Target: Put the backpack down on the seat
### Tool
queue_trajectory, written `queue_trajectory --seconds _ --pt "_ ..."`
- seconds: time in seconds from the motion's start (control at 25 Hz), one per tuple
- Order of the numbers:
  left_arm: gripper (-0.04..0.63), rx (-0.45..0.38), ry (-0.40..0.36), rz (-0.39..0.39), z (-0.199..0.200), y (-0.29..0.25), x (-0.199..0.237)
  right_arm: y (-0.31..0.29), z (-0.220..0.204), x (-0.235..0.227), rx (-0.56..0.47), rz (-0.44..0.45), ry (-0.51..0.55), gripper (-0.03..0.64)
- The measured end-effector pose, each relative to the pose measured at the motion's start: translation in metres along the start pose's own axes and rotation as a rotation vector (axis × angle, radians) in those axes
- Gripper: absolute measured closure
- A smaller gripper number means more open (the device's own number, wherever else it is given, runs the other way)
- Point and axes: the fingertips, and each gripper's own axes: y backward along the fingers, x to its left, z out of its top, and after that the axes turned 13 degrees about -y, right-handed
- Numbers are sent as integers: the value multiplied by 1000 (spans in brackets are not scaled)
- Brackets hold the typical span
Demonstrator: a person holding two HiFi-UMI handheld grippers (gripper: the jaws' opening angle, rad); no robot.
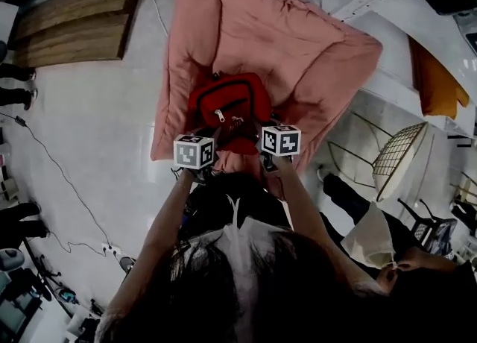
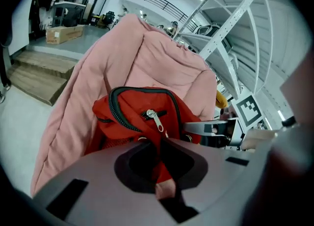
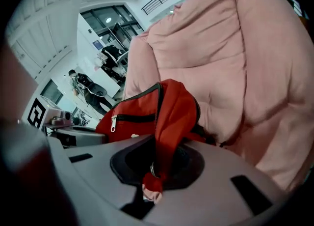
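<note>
Left hand-held gripper (image 2: 164, 183) is clamped on a red strap of the backpack (image 2: 142, 117). Right hand-held gripper (image 3: 152, 183) is pinched on another fold of it. We judge the two-point hold keeps the backpack upright for lowering. It hangs just ahead of both, against the pink seat (image 1: 298, 43); whether its bottom rests there we cannot tell. The seat's padded sides flank it closely. Bare floor (image 1: 97, 110) lies left of the left one, and a wire chair (image 1: 402, 159) stands well right of the right one.
</note>
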Motion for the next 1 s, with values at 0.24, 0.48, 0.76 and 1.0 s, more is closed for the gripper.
queue_trajectory --seconds 0.24,0.48,0.76,1.0 --pt "554 54 21 36 -11 -23 31 -26 2 -21 43 -20 -17 572" --pt "554 92 86 136 -17 -36 66 -50 6 -36 88 -70 37 572" --pt "544 150 98 214 -35 -40 84 -66 3 -52 105 -121 60 569" --pt "386 44 105 171 -27 -21 72 -47 -9 -51 136 -100 51 378"
